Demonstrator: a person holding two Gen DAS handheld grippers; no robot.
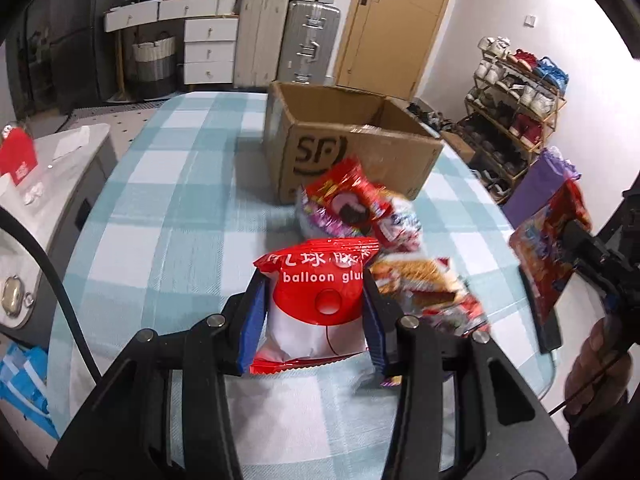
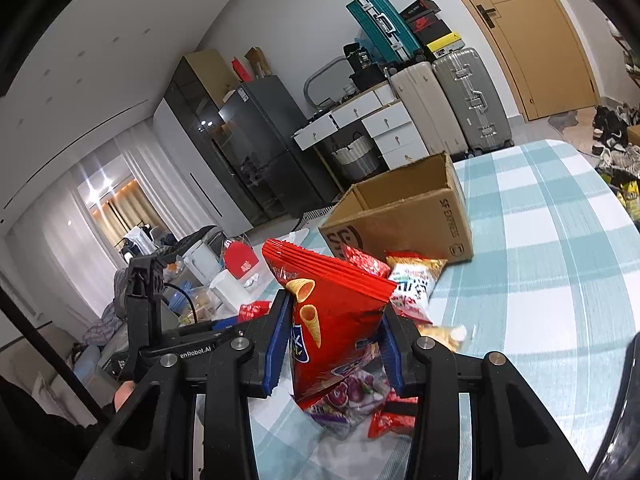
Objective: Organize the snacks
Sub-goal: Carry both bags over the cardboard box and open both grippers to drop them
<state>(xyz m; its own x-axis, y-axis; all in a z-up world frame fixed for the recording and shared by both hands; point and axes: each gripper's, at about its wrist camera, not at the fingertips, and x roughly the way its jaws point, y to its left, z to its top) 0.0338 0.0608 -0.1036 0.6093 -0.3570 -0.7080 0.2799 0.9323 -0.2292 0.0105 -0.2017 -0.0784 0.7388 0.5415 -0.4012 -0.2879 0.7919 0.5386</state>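
My left gripper [image 1: 314,304] is shut on a red and white "balloon glue" packet [image 1: 320,280], held just above the checked tablecloth. My right gripper [image 2: 334,330] is shut on a red bag of cone snacks [image 2: 332,312] and holds it upright above the table; this bag and gripper also show at the right of the left wrist view [image 1: 548,252]. An open cardboard box [image 1: 344,140] marked SF stands further back on the table, also in the right wrist view [image 2: 404,212]. A pile of snack packets [image 1: 372,216] lies between the grippers and the box.
The round table [image 1: 180,184] has a blue and white checked cloth. A white appliance [image 1: 48,184] stands left of it. A shoe rack [image 1: 516,108] stands at the right. Suitcases [image 2: 448,100], drawers and a door are at the back.
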